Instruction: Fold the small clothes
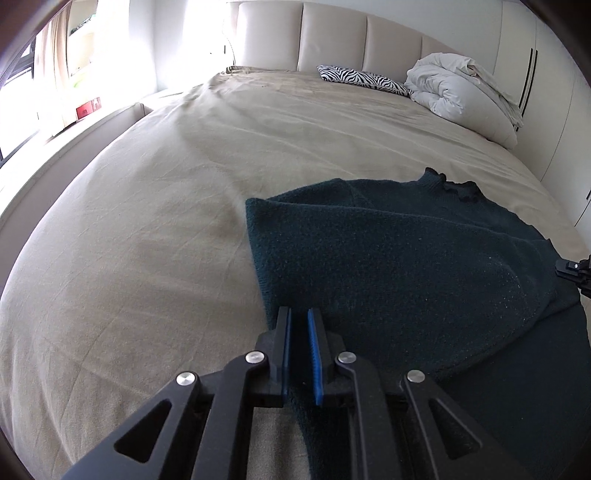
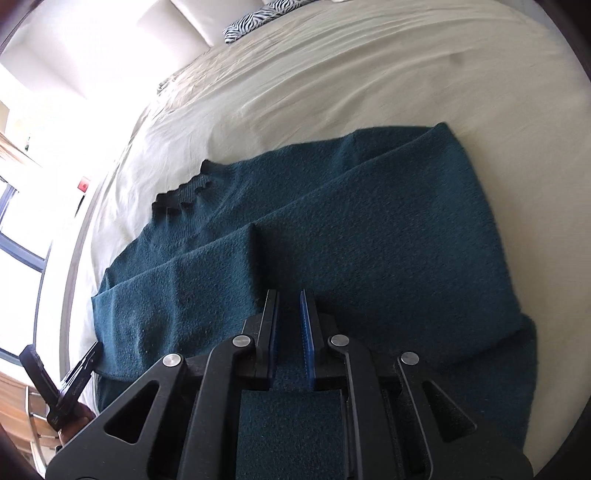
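Note:
A dark teal knit sweater (image 1: 406,258) (image 2: 369,229) lies on the beige bed sheet (image 1: 147,221), its sleeves folded across the body and its frilled collar (image 1: 458,188) (image 2: 181,195) toward the headboard. My left gripper (image 1: 299,317) is shut on the sweater's near left edge, with fabric pinched between its blue pads. My right gripper (image 2: 288,299) is shut on the sweater's near edge too, knit showing in its narrow gap. Each gripper appears at the rim of the other's view: the right gripper (image 1: 572,273), the left gripper (image 2: 74,376).
A zebra-print pillow (image 1: 365,79) (image 2: 251,22) and a bundled white duvet (image 1: 458,92) lie by the padded headboard (image 1: 332,40). White wardrobe doors (image 1: 535,92) stand on the right. A bright window with a red box (image 1: 88,108) on its ledge is on the left.

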`<state>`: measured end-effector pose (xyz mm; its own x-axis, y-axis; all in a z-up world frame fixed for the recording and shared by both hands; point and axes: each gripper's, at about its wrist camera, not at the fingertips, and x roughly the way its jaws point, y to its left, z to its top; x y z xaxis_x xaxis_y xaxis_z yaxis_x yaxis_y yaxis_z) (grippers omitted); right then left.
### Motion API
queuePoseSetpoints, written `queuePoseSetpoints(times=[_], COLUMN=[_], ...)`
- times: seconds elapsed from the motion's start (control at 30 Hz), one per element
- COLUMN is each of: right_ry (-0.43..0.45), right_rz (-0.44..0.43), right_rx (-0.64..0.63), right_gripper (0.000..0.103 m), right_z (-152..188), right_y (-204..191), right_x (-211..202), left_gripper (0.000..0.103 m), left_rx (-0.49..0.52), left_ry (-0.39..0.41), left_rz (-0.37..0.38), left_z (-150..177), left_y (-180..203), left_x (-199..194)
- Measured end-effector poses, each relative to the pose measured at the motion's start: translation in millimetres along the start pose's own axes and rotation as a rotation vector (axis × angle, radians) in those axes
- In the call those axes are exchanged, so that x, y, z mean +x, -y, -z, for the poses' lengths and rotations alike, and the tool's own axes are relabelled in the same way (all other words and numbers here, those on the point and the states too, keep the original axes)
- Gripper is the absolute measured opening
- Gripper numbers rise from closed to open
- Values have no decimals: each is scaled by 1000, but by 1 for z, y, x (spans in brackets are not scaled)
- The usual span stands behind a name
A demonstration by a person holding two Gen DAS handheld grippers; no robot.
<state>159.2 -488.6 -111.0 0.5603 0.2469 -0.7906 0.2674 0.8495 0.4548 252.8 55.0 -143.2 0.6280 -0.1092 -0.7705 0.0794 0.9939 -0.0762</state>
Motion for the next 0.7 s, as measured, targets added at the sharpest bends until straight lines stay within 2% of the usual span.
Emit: queuePoseSetpoints(times=[0.1, 0.2, 0.27, 0.33, 0.37, 0.4, 0.47, 0.53, 0.57, 0.6, 0.63, 0.67, 0.7], right_ry=[30, -2, -33, -84, -81, -55, -28, 2, 18, 35, 51, 67, 85], right_rz=[-89, -120, -131, -77, -102, -161, -195, -184, -136, -77, -71, -85, -90], right_rx=[-56, -144, -155, -119, -89, -60, -10, 28, 37, 47, 57, 70, 72], right_gripper=[11, 11, 11, 11, 10, 8, 5, 5, 11, 13, 13, 13, 13], right_z=[-5, -6, -6, -6, -4, -3, -1, 3, 5, 8, 12, 18, 25], right_y=[-25, -57, -65, -55, -46, -36, -19, -5, 1, 7, 14, 21, 26], right_x=[-7, 8, 29, 57, 64, 63, 58, 44, 34, 22, 9, -6, -22], left_gripper=[12, 12, 12, 12, 12, 12, 12, 12, 12, 14, 20, 34, 41], left_rx=[-11, -1, 9, 17, 18, 16, 14, 7, -9, -38, -84, -138, -180], left_ry=[3, 8, 12, 17, 19, 20, 23, 29, 37, 41, 39, 45, 62], left_rz=[11, 4, -6, -12, -13, -11, -7, 3, 27, 62, 81, 90, 102], left_z=[0, 0, 2, 3, 4, 4, 4, 3, 4, 5, 6, 9, 14], left_y=[-2, -1, 1, 3, 3, 3, 2, 0, -3, -9, -18, -27, -36], left_x=[1, 1, 2, 2, 1, 1, 1, 0, -4, -9, -16, -26, -39])
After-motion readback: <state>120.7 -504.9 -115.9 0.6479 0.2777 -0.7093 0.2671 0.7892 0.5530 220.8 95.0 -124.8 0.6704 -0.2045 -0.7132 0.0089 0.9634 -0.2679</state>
